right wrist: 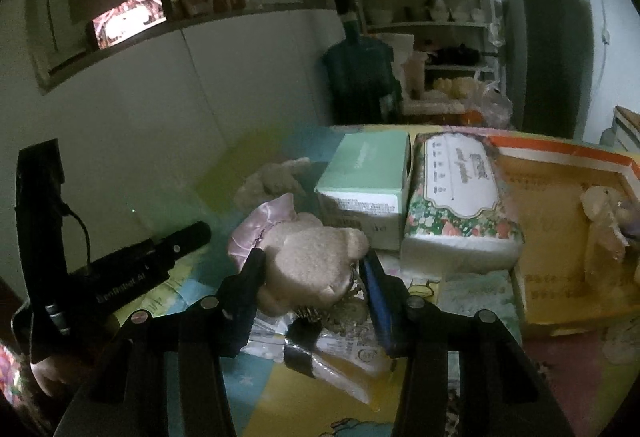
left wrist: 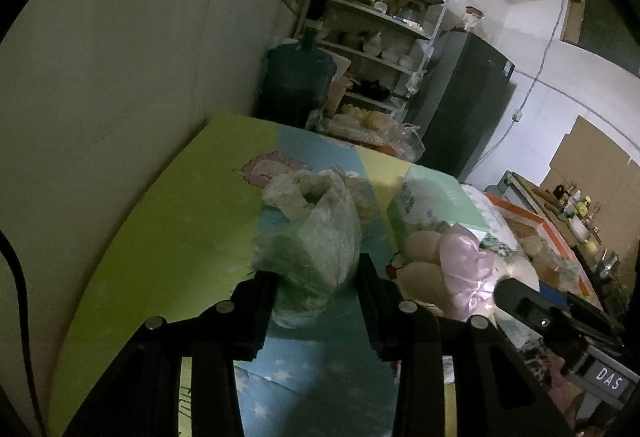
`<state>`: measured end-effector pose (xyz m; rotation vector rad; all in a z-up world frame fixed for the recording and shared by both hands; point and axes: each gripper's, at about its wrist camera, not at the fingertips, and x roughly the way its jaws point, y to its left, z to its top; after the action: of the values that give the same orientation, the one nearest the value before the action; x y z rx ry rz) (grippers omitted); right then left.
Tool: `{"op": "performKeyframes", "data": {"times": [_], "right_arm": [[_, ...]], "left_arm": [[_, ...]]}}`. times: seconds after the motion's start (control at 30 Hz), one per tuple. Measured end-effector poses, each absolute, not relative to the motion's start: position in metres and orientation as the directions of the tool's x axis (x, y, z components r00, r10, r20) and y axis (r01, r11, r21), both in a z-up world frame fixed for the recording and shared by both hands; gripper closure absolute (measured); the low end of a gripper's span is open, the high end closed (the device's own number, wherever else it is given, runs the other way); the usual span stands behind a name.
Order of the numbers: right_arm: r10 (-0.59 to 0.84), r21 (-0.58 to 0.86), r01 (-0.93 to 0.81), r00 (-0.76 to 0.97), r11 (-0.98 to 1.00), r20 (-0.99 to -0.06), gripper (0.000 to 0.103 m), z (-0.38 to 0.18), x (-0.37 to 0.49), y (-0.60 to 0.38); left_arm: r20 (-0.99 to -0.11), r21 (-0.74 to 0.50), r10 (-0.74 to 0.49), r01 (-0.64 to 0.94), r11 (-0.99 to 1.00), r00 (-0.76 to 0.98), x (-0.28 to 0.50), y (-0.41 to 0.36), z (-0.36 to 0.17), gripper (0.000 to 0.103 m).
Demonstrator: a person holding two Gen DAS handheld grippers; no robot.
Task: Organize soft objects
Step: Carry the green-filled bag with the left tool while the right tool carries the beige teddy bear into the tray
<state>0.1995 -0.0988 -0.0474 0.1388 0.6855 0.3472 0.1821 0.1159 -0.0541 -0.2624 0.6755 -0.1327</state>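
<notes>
My left gripper [left wrist: 318, 277] is shut on a crumpled plastic bag [left wrist: 316, 237] of soft pale stuff, held over the colourful play mat [left wrist: 160, 217]. My right gripper [right wrist: 312, 265] is shut on a beige teddy bear [right wrist: 312, 261] with a pink satin dress [right wrist: 260, 225]; the bear also shows in the left wrist view [left wrist: 440, 261]. The left gripper's body shows at the left of the right wrist view [right wrist: 132, 269]. An open orange-rimmed cardboard box [right wrist: 568, 233] at the right holds another plush toy [right wrist: 608, 221].
A mint box [right wrist: 368, 177] and a floral tissue pack [right wrist: 460, 197] lie behind the bear. A small plush [right wrist: 276, 177] lies farther back. Papers and a packet [right wrist: 340, 353] lie under my right gripper. A water jug [left wrist: 296, 81], shelves [left wrist: 380, 25] and fridge [left wrist: 464, 105] stand beyond the mat.
</notes>
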Motion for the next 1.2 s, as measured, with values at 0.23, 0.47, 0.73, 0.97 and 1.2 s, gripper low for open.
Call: {"op": "performKeyframes", "data": {"times": [0.23,0.47,0.73,0.97,1.2], "right_arm": [[0.357,0.242,-0.264,0.744,0.934,-0.565,0.053,-0.036,0.186,-0.108],[0.344,0.253,-0.242,0.769,0.937,-0.538,0.053,-0.029,0.176,-0.124],[0.318,0.267,-0.205,0.8,0.942,-0.508,0.053,-0.023,0.163,-0.15],[0.287,0.285,-0.162,0.827,0.945,-0.484,0.053,-0.019,0.155,-0.18],[0.249,0.297,-0.115,0.848,0.948,-0.468,0.053,-0.018,0.147,-0.212]], "left_arm": [[-0.574,-0.267,-0.213,0.066,0.962,0.791,0.169,0.103,-0.038,0.063],[-0.555,-0.253,-0.235,0.107,0.961,0.798,0.164,0.082,-0.023,0.064],[-0.54,-0.239,-0.268,0.16,0.958,0.798,0.164,0.053,-0.008,0.064],[-0.534,-0.228,-0.297,0.203,0.952,0.792,0.166,0.021,0.001,0.064],[-0.524,-0.217,-0.334,0.257,0.942,0.783,0.169,-0.016,0.007,0.064]]}}
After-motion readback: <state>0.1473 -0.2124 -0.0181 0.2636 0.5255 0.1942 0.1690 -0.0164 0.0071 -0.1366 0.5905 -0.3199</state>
